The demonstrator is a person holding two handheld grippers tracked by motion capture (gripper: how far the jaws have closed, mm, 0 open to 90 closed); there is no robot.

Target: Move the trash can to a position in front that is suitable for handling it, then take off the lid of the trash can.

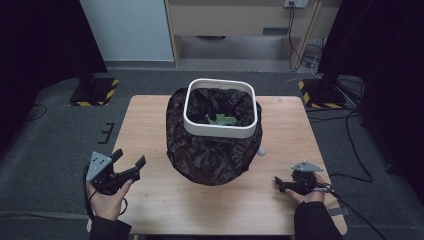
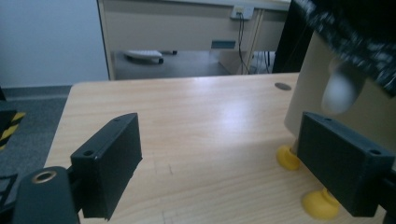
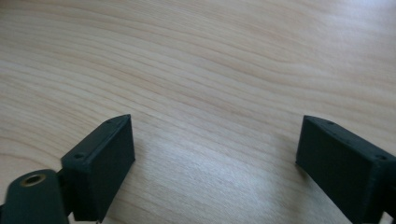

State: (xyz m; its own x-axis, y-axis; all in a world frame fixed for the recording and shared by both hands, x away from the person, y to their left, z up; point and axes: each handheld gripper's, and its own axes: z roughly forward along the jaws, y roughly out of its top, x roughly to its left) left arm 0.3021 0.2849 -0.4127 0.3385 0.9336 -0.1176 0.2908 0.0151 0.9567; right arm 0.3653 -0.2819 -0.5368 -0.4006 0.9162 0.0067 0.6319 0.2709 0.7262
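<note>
Table (image 1: 210, 210): pale wood, fine darker grain lines. Bin (image 1: 220, 131): white rim, beige wall in the left gripper view, yellow feet (image 2: 287, 157). Bag (image 1: 210, 155) draped over it: black, crinkled, glossy. Scraps (image 1: 220, 120) inside: green. Left gripper (image 1: 131, 161) and right gripper (image 1: 278, 183): black, each with a grey plate on top. Floor bases (image 1: 95, 92): yellow-and-black hazard stripes. Sleeves (image 1: 312, 222): dark.

White-rimmed bin (image 1: 220, 131), black bag (image 1: 210, 155) draped outside, upright, table centre
</note>
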